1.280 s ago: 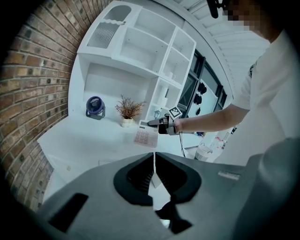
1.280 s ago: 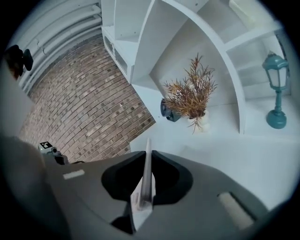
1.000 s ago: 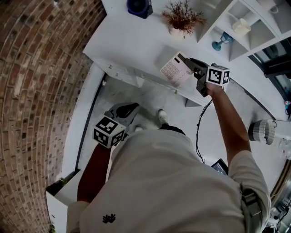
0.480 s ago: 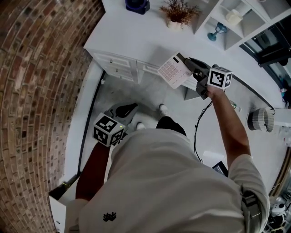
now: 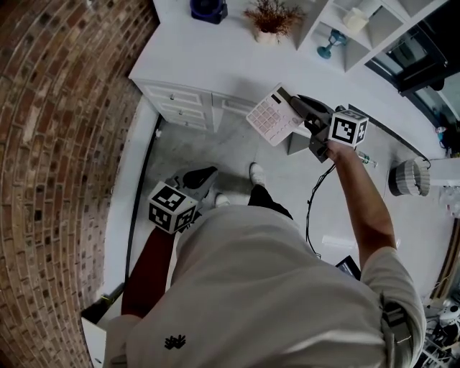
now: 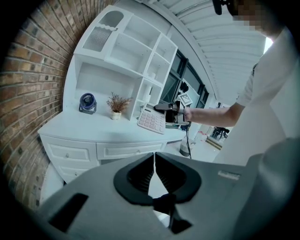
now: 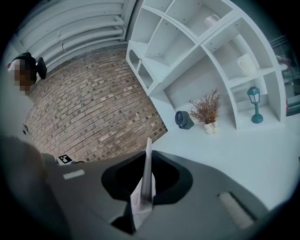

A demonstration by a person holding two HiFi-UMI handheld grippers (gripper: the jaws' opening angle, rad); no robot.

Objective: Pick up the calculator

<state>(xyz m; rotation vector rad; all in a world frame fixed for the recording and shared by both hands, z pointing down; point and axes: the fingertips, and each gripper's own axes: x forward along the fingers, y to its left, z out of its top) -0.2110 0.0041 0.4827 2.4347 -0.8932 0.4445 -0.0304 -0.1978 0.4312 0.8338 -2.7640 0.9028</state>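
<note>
The white calculator (image 5: 272, 115) with pinkish keys hangs in the air beyond the desk's front edge. My right gripper (image 5: 296, 106) is shut on its right edge. In the right gripper view the calculator (image 7: 148, 173) stands edge-on between the pads. The left gripper view shows the calculator (image 6: 151, 120) tilted in the right gripper (image 6: 169, 110), above the desk's right end. My left gripper (image 5: 201, 176) hangs low over the floor in front of the desk. Its jaws (image 6: 153, 159) are shut with nothing between them.
The white desk (image 5: 208, 65) with drawers carries a dark blue fan (image 5: 208, 8) and a dried plant in a pot (image 5: 271, 18). A white shelf unit (image 5: 374, 29) holds a blue lamp figure (image 5: 328, 44). A brick wall (image 5: 65, 144) runs along the left. A black cable (image 5: 313, 208) lies on the floor.
The right gripper has carried the calculator up off the desk and back past its front edge. The left gripper has drifted a little over the floor.
</note>
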